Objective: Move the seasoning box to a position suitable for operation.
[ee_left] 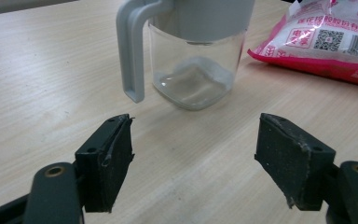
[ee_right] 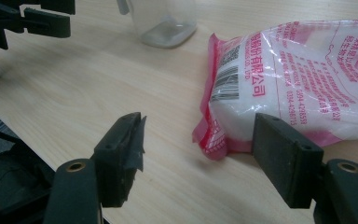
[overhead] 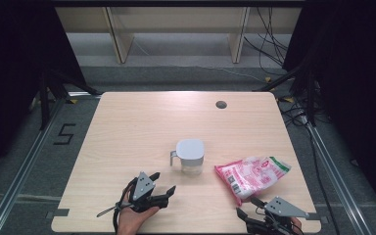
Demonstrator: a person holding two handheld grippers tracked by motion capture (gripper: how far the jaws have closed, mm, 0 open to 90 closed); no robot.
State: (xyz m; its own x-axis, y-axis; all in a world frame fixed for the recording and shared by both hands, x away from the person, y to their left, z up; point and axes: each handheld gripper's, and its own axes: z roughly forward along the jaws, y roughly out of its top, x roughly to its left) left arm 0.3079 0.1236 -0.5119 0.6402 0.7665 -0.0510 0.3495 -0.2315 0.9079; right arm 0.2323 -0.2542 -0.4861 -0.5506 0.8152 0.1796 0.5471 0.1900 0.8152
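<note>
A clear glass jar (overhead: pixel 190 156) with a grey lid and a grey handle stands upright near the middle of the wooden table (overhead: pixel 142 122). A pink and white plastic bag (overhead: pixel 252 175) of white grains lies flat to its right. My left gripper (overhead: pixel 162 182) is open, low over the table just short of the jar. In the left gripper view the jar (ee_left: pixel 193 70) sits ahead of my left gripper (ee_left: pixel 193 154), beyond the jaws. My right gripper (overhead: pixel 247 206) is open at the bag's near end. In the right gripper view the bag's corner (ee_right: pixel 214 140) lies just ahead of the open right gripper (ee_right: pixel 198 154).
A grey cable grommet (overhead: pixel 221 104) is set into the table's far right part. The table's front edge (overhead: pixel 186 230) runs close under both hands. In the right gripper view the left gripper (ee_right: pixel 32 21) shows at the upper left, beside the jar (ee_right: pixel 165 23).
</note>
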